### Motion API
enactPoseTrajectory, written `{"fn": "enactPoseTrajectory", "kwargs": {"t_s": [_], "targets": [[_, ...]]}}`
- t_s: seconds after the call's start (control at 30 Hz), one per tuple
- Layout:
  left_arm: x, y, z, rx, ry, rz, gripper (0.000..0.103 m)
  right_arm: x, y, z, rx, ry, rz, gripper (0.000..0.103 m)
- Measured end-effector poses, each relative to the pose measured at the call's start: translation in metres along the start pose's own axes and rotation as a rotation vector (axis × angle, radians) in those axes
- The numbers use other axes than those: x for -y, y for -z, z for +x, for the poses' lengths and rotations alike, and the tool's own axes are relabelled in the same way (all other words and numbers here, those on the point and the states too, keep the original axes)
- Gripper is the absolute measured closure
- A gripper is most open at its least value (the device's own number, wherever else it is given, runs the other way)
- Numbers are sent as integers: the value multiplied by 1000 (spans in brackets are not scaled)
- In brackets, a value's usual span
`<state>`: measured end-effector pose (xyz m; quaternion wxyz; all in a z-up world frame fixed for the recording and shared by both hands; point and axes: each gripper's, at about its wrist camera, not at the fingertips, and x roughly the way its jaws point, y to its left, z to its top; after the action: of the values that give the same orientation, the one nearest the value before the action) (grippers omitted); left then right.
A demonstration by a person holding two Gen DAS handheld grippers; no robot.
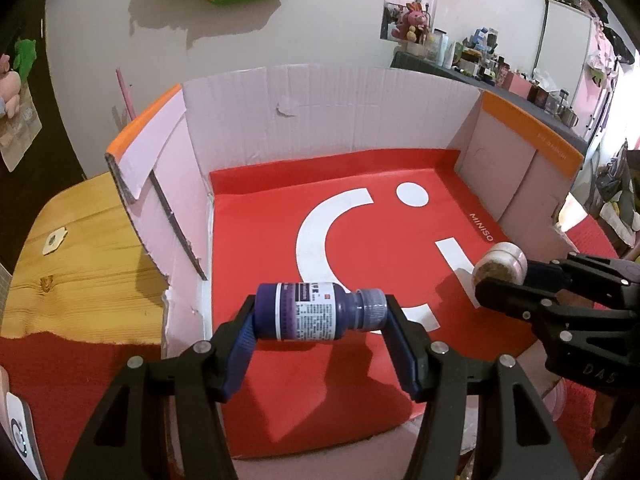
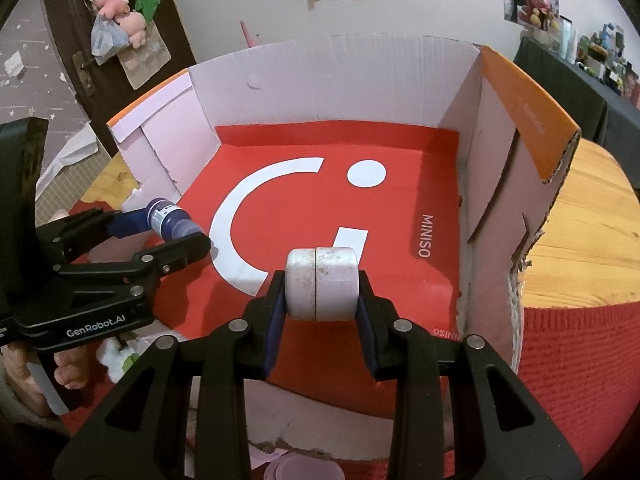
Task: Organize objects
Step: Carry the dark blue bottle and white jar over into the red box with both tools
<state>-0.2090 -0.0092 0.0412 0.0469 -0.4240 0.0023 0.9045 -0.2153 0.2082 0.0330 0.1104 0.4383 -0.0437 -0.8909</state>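
Observation:
My left gripper is shut on a dark purple bottle with a white label, held sideways over the near left part of an open cardboard box. The box floor is lined with a red MINISO sheet. My right gripper is shut on a small white round jar, held over the near right part of the same box. In the left wrist view the jar and right gripper show at right. In the right wrist view the bottle and left gripper show at left.
The box stands on a wooden table partly covered by a red cloth. Its side flaps have orange edges. A pale round lid lies in front of the box. A cluttered shelf runs along the far wall.

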Motion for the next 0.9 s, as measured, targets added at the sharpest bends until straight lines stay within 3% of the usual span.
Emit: {"fn": "enactPoseTrajectory", "kwargs": {"t_s": [0.23,0.4,0.9], "targets": [[9,-1,2,11,-24,29,41,-1,0,3,-13,10,-8,72],[16,0,8,-10,8,38,41,-2,-1,6,-25,22,-14,72],[14,3,18,-39,7,29,41,-1,-3,13,-41,8,-9,72]]}}
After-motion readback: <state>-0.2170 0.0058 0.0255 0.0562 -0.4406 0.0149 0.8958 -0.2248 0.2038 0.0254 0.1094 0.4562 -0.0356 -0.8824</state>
